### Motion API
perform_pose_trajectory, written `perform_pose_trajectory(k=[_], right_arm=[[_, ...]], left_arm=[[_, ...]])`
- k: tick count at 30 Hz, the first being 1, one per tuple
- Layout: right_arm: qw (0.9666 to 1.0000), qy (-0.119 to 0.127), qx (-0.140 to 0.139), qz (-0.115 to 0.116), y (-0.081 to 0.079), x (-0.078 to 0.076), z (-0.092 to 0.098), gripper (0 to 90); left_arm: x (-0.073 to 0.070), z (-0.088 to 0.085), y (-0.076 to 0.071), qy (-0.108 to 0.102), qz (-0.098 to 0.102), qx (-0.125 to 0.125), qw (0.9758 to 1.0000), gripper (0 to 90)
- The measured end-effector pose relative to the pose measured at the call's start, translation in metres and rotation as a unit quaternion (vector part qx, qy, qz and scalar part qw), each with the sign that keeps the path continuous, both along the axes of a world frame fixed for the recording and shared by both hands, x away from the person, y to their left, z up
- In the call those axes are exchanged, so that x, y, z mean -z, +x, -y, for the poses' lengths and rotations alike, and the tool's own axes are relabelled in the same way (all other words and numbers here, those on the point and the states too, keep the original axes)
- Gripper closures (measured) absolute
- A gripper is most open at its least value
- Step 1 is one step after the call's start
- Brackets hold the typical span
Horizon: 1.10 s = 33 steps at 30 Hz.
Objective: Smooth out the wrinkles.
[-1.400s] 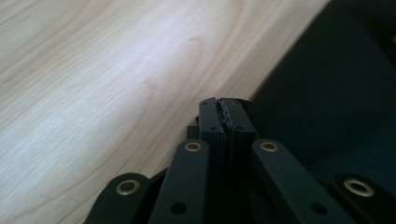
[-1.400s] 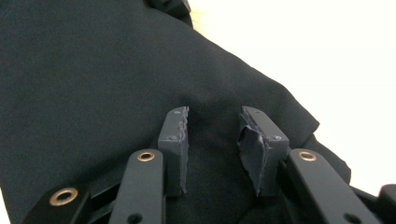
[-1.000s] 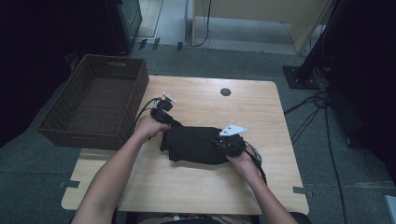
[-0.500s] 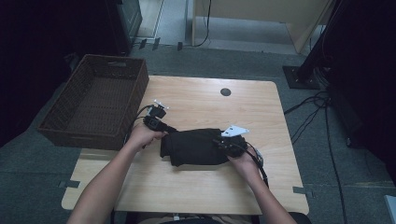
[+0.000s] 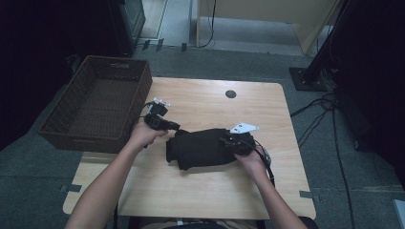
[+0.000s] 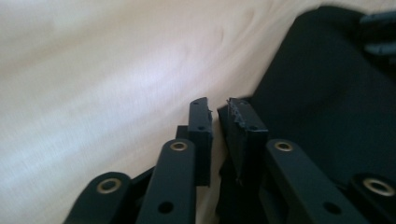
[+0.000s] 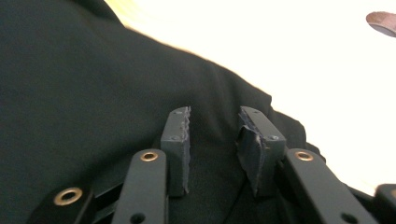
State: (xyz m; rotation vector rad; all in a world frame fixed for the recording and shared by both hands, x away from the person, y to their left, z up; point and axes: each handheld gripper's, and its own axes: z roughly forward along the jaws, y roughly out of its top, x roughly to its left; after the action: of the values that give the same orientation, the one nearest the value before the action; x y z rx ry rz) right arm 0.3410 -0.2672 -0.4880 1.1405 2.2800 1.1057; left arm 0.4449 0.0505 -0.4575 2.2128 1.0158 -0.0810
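Observation:
A black folded cloth lies in the middle of the wooden table. My left gripper is at the cloth's upper left corner. Its jaws have just been opening and stand a narrow gap apart, with nothing pinched between them; the cloth lies just to their right. My right gripper rests on the cloth's right end. Its jaws have also just been opening and stand apart over the cloth, which lies under them unpressed.
A dark wicker basket stands off the table's left side, close to my left hand. A round black grommet sits near the table's far edge. Bare wood lies behind and in front of the cloth.
My left gripper has drawn a little to the left and let go of the cloth's left edge, which now lies flat and more compact. The right hand has stayed put; its jaws stand wider.

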Motion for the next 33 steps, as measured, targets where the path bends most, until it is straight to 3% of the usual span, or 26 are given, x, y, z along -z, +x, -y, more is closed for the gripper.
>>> perform_pose_trajectory(k=[3, 5, 7, 10, 12, 15, 20, 24, 28, 31, 33], right_arm=[[0.9999, 0.013, 0.002, 0.011, -0.004, -0.010, -0.001, 63.3], [0.9996, 0.024, 0.001, 0.015, -0.007, -0.015, -0.003, 63.6], [0.9995, 0.022, 0.006, 0.020, -0.013, -0.019, -0.006, 64.0], [0.9990, 0.026, 0.006, 0.036, -0.022, -0.024, -0.009, 66.5], [0.9989, 0.031, 0.002, 0.036, -0.028, -0.026, -0.011, 66.9], [0.9982, 0.058, -0.011, 0.012, -0.037, -0.023, -0.016, 66.9], [0.9991, 0.029, -0.026, -0.016, -0.046, -0.004, -0.027, 66.5], [0.9996, 0.014, -0.020, -0.016, -0.043, 0.004, -0.025, 68.1], [0.9997, 0.011, -0.016, -0.017, -0.040, 0.010, -0.025, 69.6], [0.9997, 0.010, -0.012, -0.016, -0.039, 0.013, -0.026, 71.7], [0.9998, 0.011, -0.008, -0.017, -0.038, 0.015, -0.025, 73.9]], left_arm=[[-0.005, 0.007, 0.009, 0.002, 0.021, 0.007, 0.9998, 75.5], [-0.004, 0.013, 0.016, 0.005, 0.013, 0.010, 0.9999, 78.0], [0.000, 0.021, 0.018, 0.015, 0.021, 0.018, 0.9995, 83.0], [0.008, 0.029, 0.020, 0.024, 0.010, 0.033, 0.9991, 84.7], [0.014, 0.035, 0.019, 0.035, 0.007, 0.053, 0.9980, 84.9], [0.021, 0.040, 0.016, 0.036, -0.005, 0.081, 0.9961, 83.8], [0.026, 0.048, 0.012, 0.040, -0.015, 0.102, 0.9938, 81.2], [0.030, 0.045, 0.010, 0.040, -0.022, 0.102, 0.9937, 78.1], [0.035, 0.041, 0.009, 0.038, -0.047, 0.102, 0.9929, 75.3], [0.036, 0.042, 0.007, 0.046, -0.056, 0.111, 0.9912, 85.8], [0.036, 0.042, 0.008, 0.045, -0.068, 0.100, 0.9916, 89.0]])
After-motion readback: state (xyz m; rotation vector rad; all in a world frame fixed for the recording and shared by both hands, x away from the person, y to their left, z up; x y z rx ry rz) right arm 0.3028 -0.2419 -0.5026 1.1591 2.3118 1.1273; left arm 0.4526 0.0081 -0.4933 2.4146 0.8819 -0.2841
